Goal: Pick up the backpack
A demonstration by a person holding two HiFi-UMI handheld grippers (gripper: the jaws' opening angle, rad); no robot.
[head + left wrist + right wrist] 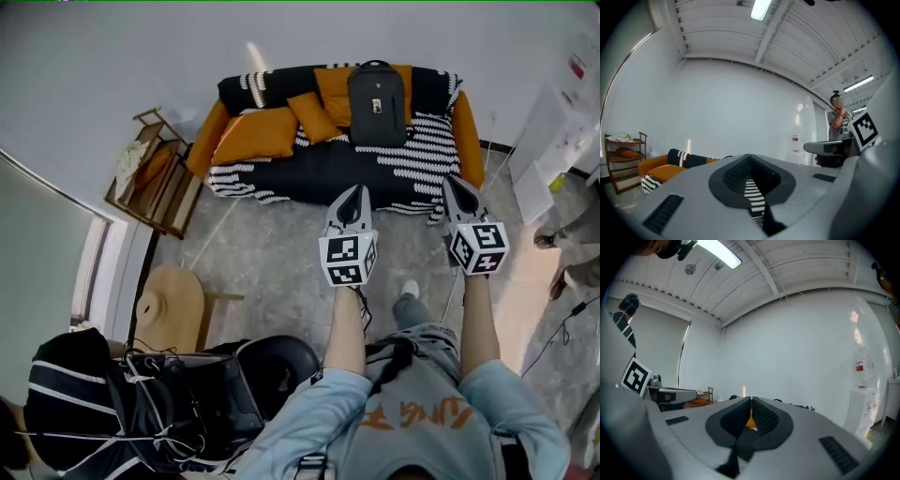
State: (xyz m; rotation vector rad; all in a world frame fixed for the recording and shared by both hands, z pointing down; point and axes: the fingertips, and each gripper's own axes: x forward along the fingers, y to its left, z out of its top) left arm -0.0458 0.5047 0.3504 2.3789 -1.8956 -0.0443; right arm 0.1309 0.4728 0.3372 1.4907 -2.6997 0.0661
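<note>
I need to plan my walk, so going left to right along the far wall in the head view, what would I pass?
wooden shelf → large orange cushion → backpack

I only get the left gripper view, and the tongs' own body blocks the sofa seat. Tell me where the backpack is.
Observer: The backpack stands upright on the sofa, leaning on the backrest, right of the orange cushions.
Operator: Report the state of the right tongs.
Observer: The right tongs are shut, with nothing in them.
Operator: Name anything on the floor to the left.
Observer: A small round wooden table stands on the floor, left of the person.
</note>
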